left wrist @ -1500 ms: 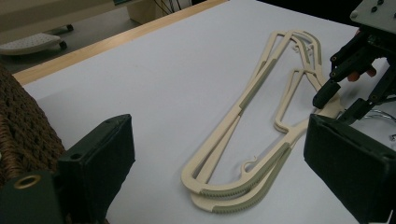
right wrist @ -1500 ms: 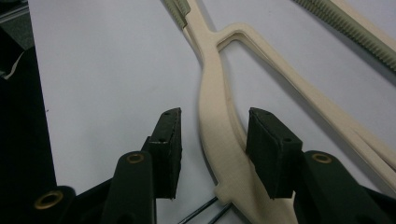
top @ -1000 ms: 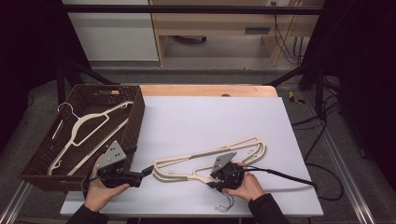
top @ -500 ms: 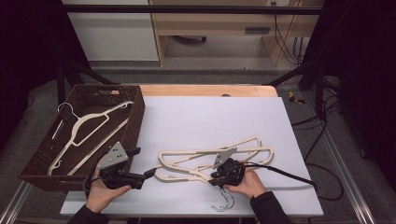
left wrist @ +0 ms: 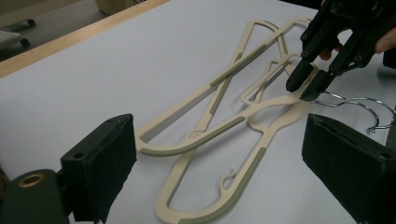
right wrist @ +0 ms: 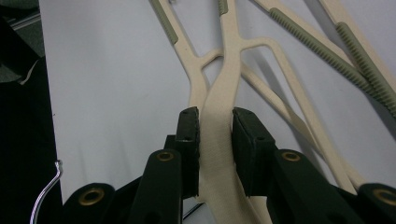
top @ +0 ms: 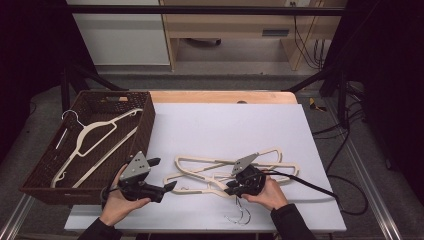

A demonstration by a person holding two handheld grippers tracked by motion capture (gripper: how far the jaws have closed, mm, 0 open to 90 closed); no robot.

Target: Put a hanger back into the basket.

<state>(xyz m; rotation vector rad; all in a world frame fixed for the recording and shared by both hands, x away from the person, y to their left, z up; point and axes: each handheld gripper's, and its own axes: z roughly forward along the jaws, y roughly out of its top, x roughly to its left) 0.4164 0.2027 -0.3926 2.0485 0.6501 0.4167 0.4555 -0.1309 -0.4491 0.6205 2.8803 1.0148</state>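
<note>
Cream plastic hangers point(top: 210, 169) lie crossed on the white table, their wire hooks point(top: 240, 216) near the front edge. My right gripper point(top: 228, 190) comes in from the right; its jaws have just been closing and now press on the flat neck of one hanger point(right wrist: 215, 107), pads point(right wrist: 189, 135) on both sides. The same grip appears in the left gripper view, where the right gripper point(left wrist: 309, 84) pinches the neck above a chrome hook point(left wrist: 369, 109). My left gripper point(top: 162, 174) stands open at the hangers' left end, nothing between its wide jaws point(left wrist: 219, 130).
A dark wicker basket point(top: 146, 127) sits at the table's left with one cream hanger point(top: 95, 134) inside. The right gripper's cable point(top: 310, 186) trails off to the right. A wooden strip point(top: 220, 96) edges the table's far side.
The right gripper's jaws came together on the hanger neck, and the hangers fanned apart and shifted a little. The left gripper slid right toward their near ends.
</note>
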